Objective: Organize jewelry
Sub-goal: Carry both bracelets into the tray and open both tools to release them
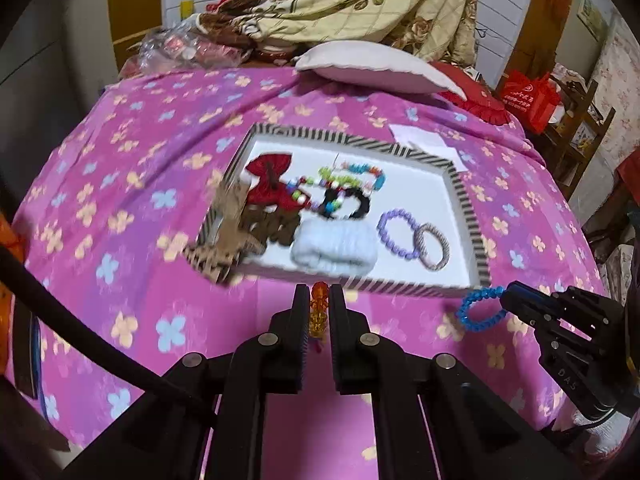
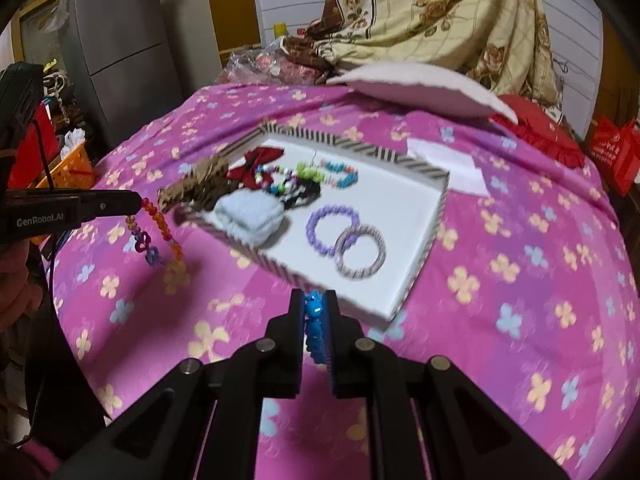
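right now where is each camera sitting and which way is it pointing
Left wrist: sits on the left gripper, looking forward and down over the bed at the striped tray; its own fingers hold an orange bead strand, and the right gripper enters from the right with a blue coil bracelet.
Right wrist: sits on the right gripper, facing the same tray from further right; its fingers pinch the blue coil bracelet, the left gripper enters from the left.
Shared: tray, purple bracelet, pillow, pink bedspread.
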`<action>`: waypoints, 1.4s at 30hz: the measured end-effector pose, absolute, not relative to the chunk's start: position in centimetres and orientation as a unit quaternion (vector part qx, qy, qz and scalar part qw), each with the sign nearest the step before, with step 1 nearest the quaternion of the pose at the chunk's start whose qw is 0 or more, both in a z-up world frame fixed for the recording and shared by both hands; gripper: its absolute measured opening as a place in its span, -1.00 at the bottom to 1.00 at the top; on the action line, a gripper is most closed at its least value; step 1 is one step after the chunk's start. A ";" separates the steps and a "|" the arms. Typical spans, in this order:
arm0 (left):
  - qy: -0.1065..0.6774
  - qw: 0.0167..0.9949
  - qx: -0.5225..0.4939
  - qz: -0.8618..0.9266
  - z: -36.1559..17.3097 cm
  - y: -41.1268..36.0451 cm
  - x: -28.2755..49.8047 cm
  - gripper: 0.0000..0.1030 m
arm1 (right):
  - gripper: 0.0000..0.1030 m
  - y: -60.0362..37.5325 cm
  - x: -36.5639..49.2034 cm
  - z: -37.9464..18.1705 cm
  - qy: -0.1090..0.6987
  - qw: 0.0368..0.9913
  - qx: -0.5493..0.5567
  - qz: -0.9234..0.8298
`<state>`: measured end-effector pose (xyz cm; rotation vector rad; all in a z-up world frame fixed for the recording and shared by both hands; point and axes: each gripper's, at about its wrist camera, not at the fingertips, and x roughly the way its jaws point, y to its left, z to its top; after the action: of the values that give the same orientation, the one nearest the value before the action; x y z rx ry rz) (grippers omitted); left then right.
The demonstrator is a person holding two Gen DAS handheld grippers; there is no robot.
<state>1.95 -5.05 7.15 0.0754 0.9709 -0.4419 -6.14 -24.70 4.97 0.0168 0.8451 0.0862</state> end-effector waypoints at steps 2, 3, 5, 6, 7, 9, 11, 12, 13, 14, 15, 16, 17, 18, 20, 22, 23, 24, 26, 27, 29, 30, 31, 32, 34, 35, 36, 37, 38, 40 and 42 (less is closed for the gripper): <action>0.458 0.862 0.041 -0.212 7.8 -5.9 2.4 -0.41 | -0.83 -25.1 -5.5 5.8 0.403 0.914 0.005 0.039; 0.457 0.862 0.042 -0.214 8.1 -6.4 2.7 -0.41 | -0.82 -25.3 -5.1 6.2 0.400 0.916 0.002 0.037; 0.456 0.862 0.045 -0.216 8.4 -7.3 3.3 -0.41 | -0.83 -25.9 -4.3 6.8 0.397 0.917 0.000 0.034; 0.455 0.863 0.047 -0.217 8.6 -7.7 3.7 -0.41 | -0.83 -26.1 -3.7 7.0 0.397 0.917 -0.001 0.033; 0.454 0.863 0.049 -0.216 8.8 -8.4 4.1 -0.41 | -0.83 -26.3 -3.1 7.1 0.397 0.917 -0.002 0.032; 0.455 0.862 0.049 -0.217 8.9 -9.4 4.9 -0.41 | -0.83 -26.8 -2.0 7.2 0.399 0.916 -0.005 0.030; 0.458 0.860 0.046 -0.222 9.1 -10.5 5.7 -0.41 | -0.83 -27.4 -0.5 7.1 0.404 0.915 -0.007 0.027; 0.459 0.858 0.044 -0.225 9.1 -11.1 6.1 -0.41 | -0.83 -27.7 0.3 7.0 0.406 0.913 -0.006 0.027; 0.460 0.857 0.041 -0.228 9.2 -11.8 6.5 -0.41 | -0.83 -28.0 0.9 6.8 0.408 0.912 -0.003 0.026; 0.462 0.856 0.038 -0.231 9.2 -12.3 6.8 -0.41 | -0.83 -28.3 1.6 6.6 0.411 0.911 0.001 0.026; 0.464 0.853 0.035 -0.236 9.2 -13.1 7.1 -0.41 | -0.83 -28.6 2.4 6.4 0.414 0.910 0.005 0.026; 0.468 0.850 0.031 -0.241 9.1 -13.9 7.5 -0.41 | -0.83 -29.0 3.4 6.0 0.418 0.908 0.008 0.025; 0.470 0.848 0.029 -0.244 8.9 -14.5 7.7 -0.41 | -0.83 -29.1 3.9 5.8 0.420 0.907 0.010 0.025; 0.473 0.845 0.026 -0.247 8.7 -15.3 8.0 -0.41 | -0.83 -29.4 4.9 5.4 0.426 0.904 0.011 0.026; 0.479 0.842 0.020 -0.249 8.1 -16.4 8.6 -0.41 | -0.83 -29.5 6.1 4.5 0.434 0.900 0.011 0.026; 0.485 0.839 0.016 -0.248 7.2 -17.2 9.3 -0.41 | -0.83 -29.9 7.6 3.4 0.445 0.895 0.007 0.021; 0.491 0.836 0.013 -0.243 6.4 -17.4 9.8 -0.41 | -0.83 -30.4 8.4 2.7 0.452 0.892 0.007 0.016; 0.498 0.834 0.011 -0.238 5.7 -17.4 10.3 -0.41 | -0.83 -30.7 8.8 2.2 0.456 0.890 0.008 0.012; 0.512 0.830 0.011 -0.221 4.0 -17.1 11.2 -0.41 | -0.83 -31.7 10.0 1.0 0.465 0.885 0.010 -0.003; 0.519 0.828 0.013 -0.212 3.2 -16.9 11.6 -0.41 | -0.83 -32.1 10.5 0.6 0.469 0.883 0.010 -0.008; 0.527 0.826 0.018 -0.198 2.0 -16.3 12.0 -0.41 | -0.83 -32.8 11.5 -0.4 0.475 0.880 0.012 -0.017; 0.528 0.826 0.021 -0.194 1.5 -16.1 12.0 -0.41 | -0.83 -33.0 11.8 -0.7 0.477 0.878 0.012 -0.019; 0.528 0.827 0.026 -0.191 1.1 -15.8 12.1 -0.41 | -0.83 -33.2 12.2 -1.1 0.479 0.877 0.012 -0.022; 0.529 0.827 0.028 -0.189 0.9 -15.7 12.1 -0.41 | -0.83 -33.3 12.6 -1.5 0.481 0.877 0.011 -0.026; 0.532 0.825 0.031 -0.188 0.3 -15.5 12.1 -0.41 | -0.83 -33.4 13.2 -2.1 0.482 0.876 0.008 -0.033; 0.533 0.825 0.033 -0.187 0.1 -15.3 12.1 -0.41 | -0.83 -33.4 13.5 -2.4 0.482 0.875 0.007 -0.036; 0.534 0.824 0.034 -0.186 -0.1 -15.3 12.1 -0.41 | -0.82 -33.3 13.8 -2.6 0.482 0.875 0.004 -0.038; 0.536 0.823 0.035 -0.185 -0.3 -15.2 12.1 -0.41 | -0.82 -33.3 14.0 -2.7 0.482 0.875 0.003 -0.040; 0.536 0.823 0.036 -0.184 -0.4 -15.2 12.1 -0.41 | -0.82 -33.2 14.1 -2.8 0.480 0.876 0.004 -0.044; 0.534 0.825 0.041 -0.182 -0.5 -15.2 12.1 -0.41 | -0.76 -33.3 14.0 -2.7 0.476 0.878 0.011 -0.045; 0.529 0.828 0.046 -0.180 -0.5 -15.2 11.9 -0.41 | -0.48 -33.5 13.6 -2.5 0.474 0.879 0.021 -0.047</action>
<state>11.92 -15.21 -0.50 0.0967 1.1230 -0.3824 13.60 -33.54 -2.48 0.0431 0.9891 -0.0980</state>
